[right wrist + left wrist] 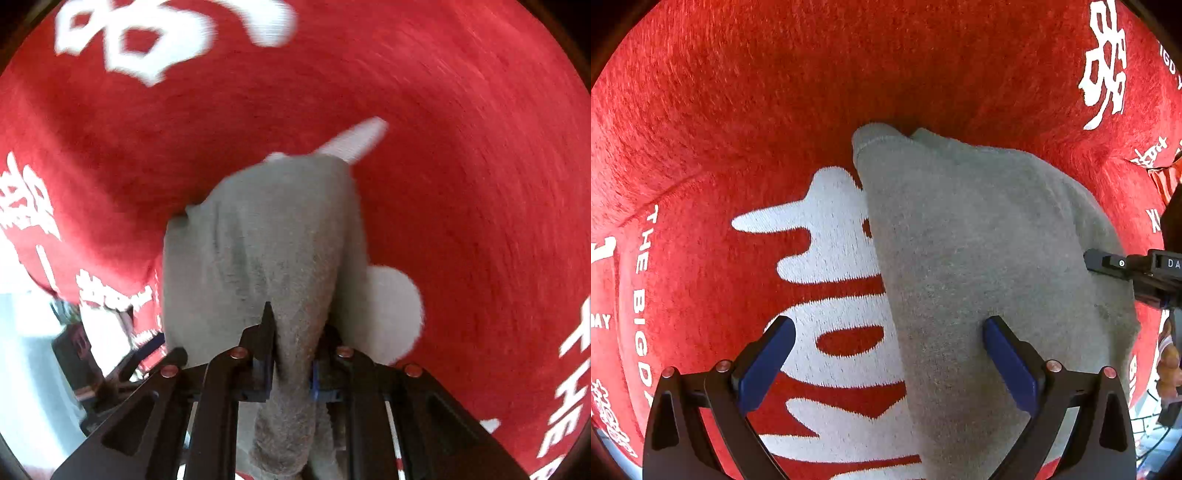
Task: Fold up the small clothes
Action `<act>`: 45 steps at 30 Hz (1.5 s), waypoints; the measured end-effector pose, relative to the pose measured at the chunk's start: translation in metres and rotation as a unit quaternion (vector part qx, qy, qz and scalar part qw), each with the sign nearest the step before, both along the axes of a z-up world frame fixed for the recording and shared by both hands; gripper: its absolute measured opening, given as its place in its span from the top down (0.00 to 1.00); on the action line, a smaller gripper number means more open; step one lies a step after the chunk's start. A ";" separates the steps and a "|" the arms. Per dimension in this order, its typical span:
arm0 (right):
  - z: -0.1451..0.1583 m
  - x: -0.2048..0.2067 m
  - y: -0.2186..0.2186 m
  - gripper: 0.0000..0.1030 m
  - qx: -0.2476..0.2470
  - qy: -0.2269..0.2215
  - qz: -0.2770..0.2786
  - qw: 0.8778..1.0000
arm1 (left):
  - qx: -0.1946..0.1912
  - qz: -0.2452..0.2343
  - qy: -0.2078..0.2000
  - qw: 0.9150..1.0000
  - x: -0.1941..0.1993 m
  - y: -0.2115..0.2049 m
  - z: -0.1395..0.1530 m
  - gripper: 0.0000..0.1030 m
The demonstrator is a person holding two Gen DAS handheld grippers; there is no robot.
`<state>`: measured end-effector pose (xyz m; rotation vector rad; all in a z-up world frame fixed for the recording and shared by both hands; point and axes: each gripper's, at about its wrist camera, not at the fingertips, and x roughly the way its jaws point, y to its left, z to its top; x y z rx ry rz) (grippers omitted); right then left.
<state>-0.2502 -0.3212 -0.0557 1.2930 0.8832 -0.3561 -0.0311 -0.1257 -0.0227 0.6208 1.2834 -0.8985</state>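
A small grey knitted garment (979, 258) lies on a red cloth with white lettering (738, 110). My left gripper (888, 354) is open, its blue-padded fingers (764, 365) straddling the garment's left edge just above it. My right gripper (291, 347) is shut on a bunched fold of the grey garment (266, 240) and holds it lifted off the red cloth (461, 147). The right gripper's black body also shows at the right edge of the left wrist view (1137, 273).
The red cloth covers nearly all the surface in both views. Its edge hangs at the lower left of the right wrist view, with a pale floor and dark objects (81, 350) beyond it.
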 end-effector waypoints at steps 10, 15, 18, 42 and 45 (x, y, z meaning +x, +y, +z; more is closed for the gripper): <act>0.035 -0.027 0.016 0.73 -0.016 0.063 -0.001 0.998 | 0.016 -0.004 -0.024 1.000 -0.001 0.015 0.027 0.01; 0.045 -0.049 0.056 0.46 -0.001 0.057 0.041 0.998 | 0.027 -0.004 -0.001 1.000 -0.016 0.034 0.022 0.01; 0.034 -0.052 0.079 0.93 0.000 0.082 0.078 0.994 | 0.029 0.006 -0.002 1.000 -0.023 0.046 0.019 0.01; 0.034 -0.076 0.116 0.80 -0.063 0.181 0.025 0.981 | 0.039 -0.012 0.006 0.999 -0.038 0.084 0.028 0.01; 0.044 -0.079 0.126 0.80 -0.079 0.197 0.012 0.977 | 0.037 -0.012 0.013 0.999 -0.034 0.092 0.033 0.01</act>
